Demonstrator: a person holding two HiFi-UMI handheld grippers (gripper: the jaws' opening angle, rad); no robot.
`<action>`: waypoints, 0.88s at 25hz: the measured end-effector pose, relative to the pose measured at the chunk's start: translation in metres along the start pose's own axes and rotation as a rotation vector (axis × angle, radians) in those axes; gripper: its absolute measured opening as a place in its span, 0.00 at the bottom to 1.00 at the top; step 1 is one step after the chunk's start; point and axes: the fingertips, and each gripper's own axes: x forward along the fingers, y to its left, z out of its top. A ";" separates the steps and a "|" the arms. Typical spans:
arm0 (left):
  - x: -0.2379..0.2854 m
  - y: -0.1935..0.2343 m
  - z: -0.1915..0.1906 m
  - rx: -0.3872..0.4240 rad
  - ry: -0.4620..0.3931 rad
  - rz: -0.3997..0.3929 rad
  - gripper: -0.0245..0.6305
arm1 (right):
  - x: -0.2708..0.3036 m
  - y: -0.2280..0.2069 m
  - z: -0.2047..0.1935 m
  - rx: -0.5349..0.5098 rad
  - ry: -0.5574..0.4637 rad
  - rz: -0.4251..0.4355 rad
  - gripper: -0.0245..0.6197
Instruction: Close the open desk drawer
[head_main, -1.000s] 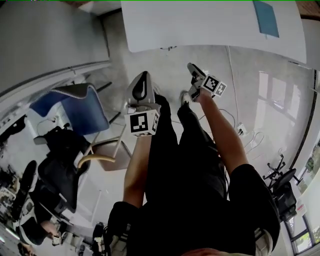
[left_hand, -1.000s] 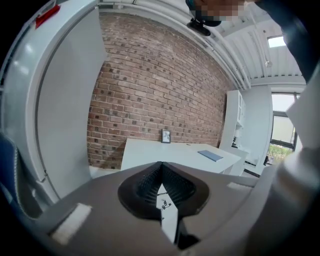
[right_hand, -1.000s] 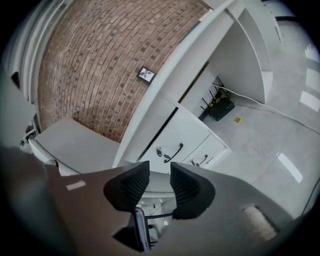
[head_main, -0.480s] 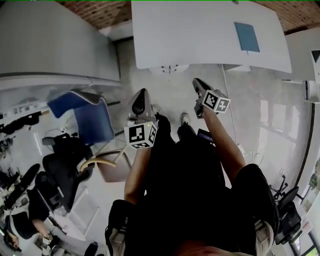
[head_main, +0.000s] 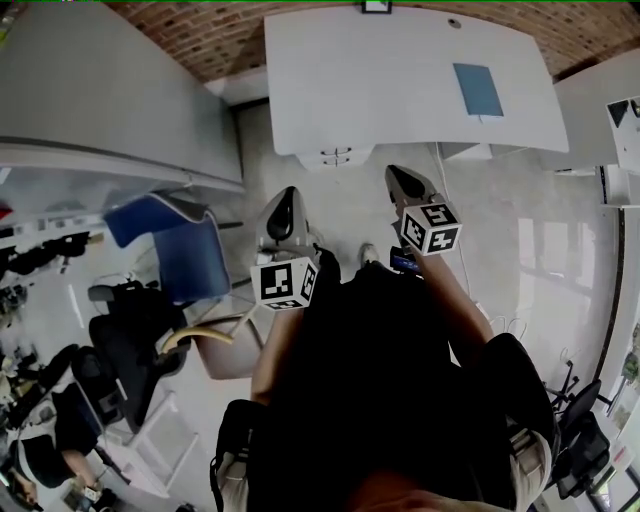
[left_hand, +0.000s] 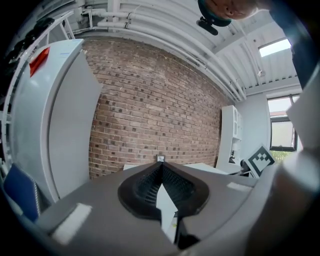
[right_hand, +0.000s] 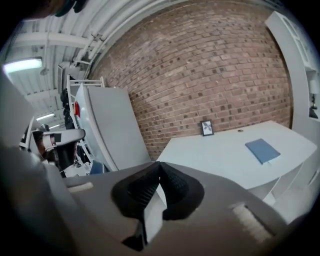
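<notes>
Brick wall (head_main: 230, 40) closes the far end of the room. Below it stands the white counter (head_main: 380, 90), now more fully in our head view than a second ago, since our gaze has lifted off the grey floor (head_main: 500, 250). A blue chair (head_main: 185, 245) sits to our left. Under the counter's near edge is the drawer unit (head_main: 335, 157), its handled front showing just past that edge. From this high, distant angle we cannot say for sure whether a drawer still stands out or sits flush. Both grippers have risen over the last second and hang well apart from the unit, in front of our body. The left gripper (head_main: 284, 200) has its fingers together on nothing, as before. The right gripper (head_main: 400, 177) had its fingers spread wide a second ago, and now they meet with nothing between them. We judge that nothing is touching the drawer now, so any push is either over or still to come. A blue notebook (head_main: 478, 90) lies on the counter, and a small picture frame (right_hand: 206, 127) stands at its back.
</notes>
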 end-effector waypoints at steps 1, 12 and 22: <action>-0.001 0.001 0.002 0.001 -0.007 -0.001 0.05 | -0.004 0.007 0.007 -0.020 -0.016 0.010 0.04; -0.009 -0.013 0.008 0.054 -0.041 -0.065 0.05 | -0.040 0.051 0.035 -0.059 -0.114 0.081 0.04; -0.012 -0.010 0.008 0.043 -0.046 -0.048 0.05 | -0.043 0.052 0.036 -0.071 -0.116 0.080 0.04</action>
